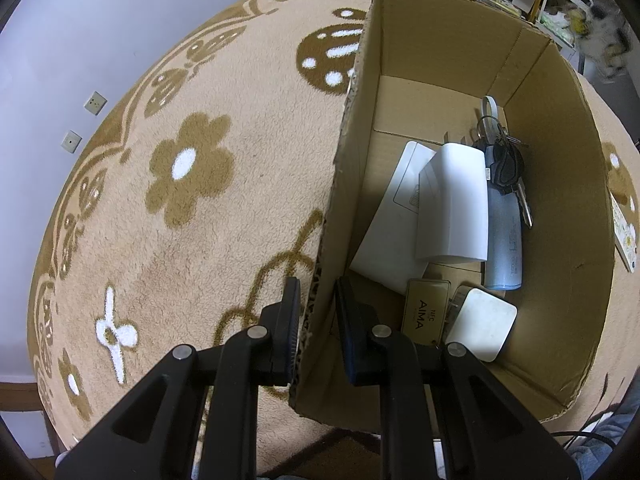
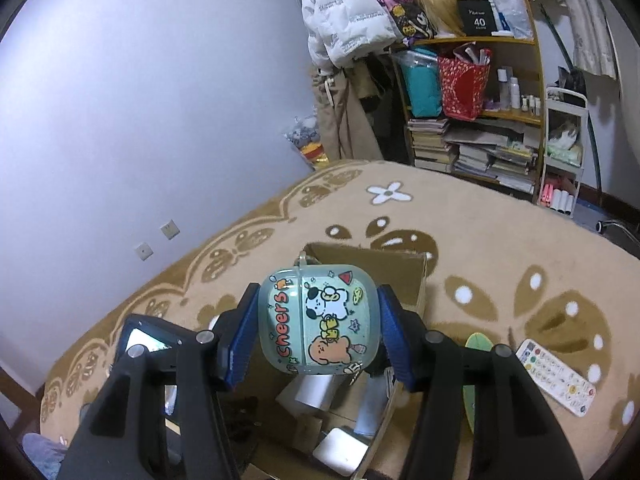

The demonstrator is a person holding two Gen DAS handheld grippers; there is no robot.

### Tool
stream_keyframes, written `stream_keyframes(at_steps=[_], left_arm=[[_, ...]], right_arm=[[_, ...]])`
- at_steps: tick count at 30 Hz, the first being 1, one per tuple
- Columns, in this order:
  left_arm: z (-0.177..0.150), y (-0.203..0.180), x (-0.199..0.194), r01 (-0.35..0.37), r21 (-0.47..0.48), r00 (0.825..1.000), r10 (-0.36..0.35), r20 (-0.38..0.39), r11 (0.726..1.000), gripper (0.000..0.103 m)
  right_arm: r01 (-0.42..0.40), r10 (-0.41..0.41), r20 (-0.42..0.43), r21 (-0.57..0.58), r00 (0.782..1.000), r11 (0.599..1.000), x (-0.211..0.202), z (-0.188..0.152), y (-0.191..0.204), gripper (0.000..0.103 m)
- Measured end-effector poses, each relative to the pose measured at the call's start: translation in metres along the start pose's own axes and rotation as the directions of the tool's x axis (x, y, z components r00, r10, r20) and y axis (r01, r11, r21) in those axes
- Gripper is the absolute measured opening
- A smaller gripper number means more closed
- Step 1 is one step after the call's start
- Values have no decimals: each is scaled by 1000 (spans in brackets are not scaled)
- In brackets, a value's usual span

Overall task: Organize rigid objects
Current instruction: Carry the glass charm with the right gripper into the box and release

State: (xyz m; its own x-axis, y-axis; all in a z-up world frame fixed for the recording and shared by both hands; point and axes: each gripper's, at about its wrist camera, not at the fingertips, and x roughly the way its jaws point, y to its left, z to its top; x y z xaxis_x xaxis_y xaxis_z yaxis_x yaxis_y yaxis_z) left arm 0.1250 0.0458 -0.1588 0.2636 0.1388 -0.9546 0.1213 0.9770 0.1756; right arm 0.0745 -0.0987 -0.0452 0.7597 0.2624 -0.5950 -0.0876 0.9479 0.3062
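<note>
In the right wrist view my right gripper (image 2: 318,328) is shut on a pale green rounded case (image 2: 320,320) printed with cartoon animals and the word "cheers". The case hangs above the open cardboard box (image 2: 400,276). In the left wrist view my left gripper (image 1: 318,312) is shut on the near left wall of the cardboard box (image 1: 560,200), one finger outside it and one inside. Inside lie a white device (image 1: 456,208), a bunch of keys (image 1: 506,164), a pale blue cylinder (image 1: 504,240), a gold AIMA tag (image 1: 424,312) and a white square block (image 1: 482,326).
The box stands on a beige rug (image 1: 180,240) with brown flowers. A white remote (image 2: 556,376) and a green flat object (image 2: 480,344) lie on the rug right of the box. A cluttered shelf (image 2: 472,120) and hanging clothes stand beyond the rug's far edge.
</note>
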Motion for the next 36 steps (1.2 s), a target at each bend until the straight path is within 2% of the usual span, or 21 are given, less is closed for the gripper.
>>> stream_keyframes(at_steps=[8,15,20,27,32,36], left_arm=[[0,1,0,1,-1,1000,-1,-1,1000,18],[0,0,0,1,-1,1000,-1,-2,1000,18],[0,-3,0,-21,19,1000,20,4,1000,19],[0,-1,0,-7,7,1000,7,0,1000,18],[-1,-1,0,3,3,1000,-3,-4,1000,18],[-1,-2,0,0,4,1000,0,-4,1000,18]], right_arm=[[-7,10,-95,25,995,1000,32,-20,-14,61],[29,-27,-166,11,986,1000,52,-36,-19,61],[50,-54,-174,-28,983,998,51,-39,-14,61],[57,-62,-184,-33,981,998,53,-37,-13,62],[49,-51,-154,-20,987,999,45,-31,-12,62],[69,-71,-119,-15,990,997,35,-25,-15,82]])
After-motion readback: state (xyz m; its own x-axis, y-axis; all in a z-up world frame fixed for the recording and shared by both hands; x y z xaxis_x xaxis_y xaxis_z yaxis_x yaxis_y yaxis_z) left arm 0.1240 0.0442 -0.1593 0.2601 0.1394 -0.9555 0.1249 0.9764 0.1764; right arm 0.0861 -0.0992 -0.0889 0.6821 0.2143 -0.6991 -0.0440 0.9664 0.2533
